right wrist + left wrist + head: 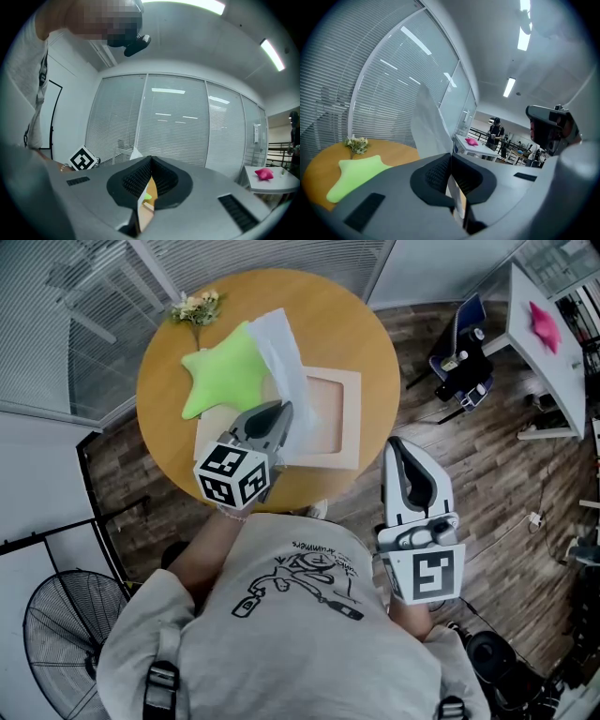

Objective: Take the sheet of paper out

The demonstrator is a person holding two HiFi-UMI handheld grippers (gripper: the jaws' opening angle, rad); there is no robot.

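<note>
A white sheet of paper (281, 357) rises from the light wooden picture frame (342, 423) that lies on the round wooden table (356, 324). My left gripper (284, 413) is shut on the sheet's lower edge, above the frame's left side. In the left gripper view the paper (426, 122) stands up from between the closed jaws of the left gripper (451, 157). My right gripper (398, 444) hangs off the table's near right edge, close to my body, shut with nothing in it; the right gripper view shows the right gripper (151, 161) with its jaws meeting.
A green star cushion (225, 371) and a small dried-flower bunch (197, 307) lie on the table's left and far side. A floor fan (66, 634) stands at lower left. A white desk (553, 352) and a blue chair (464, 334) are at the right.
</note>
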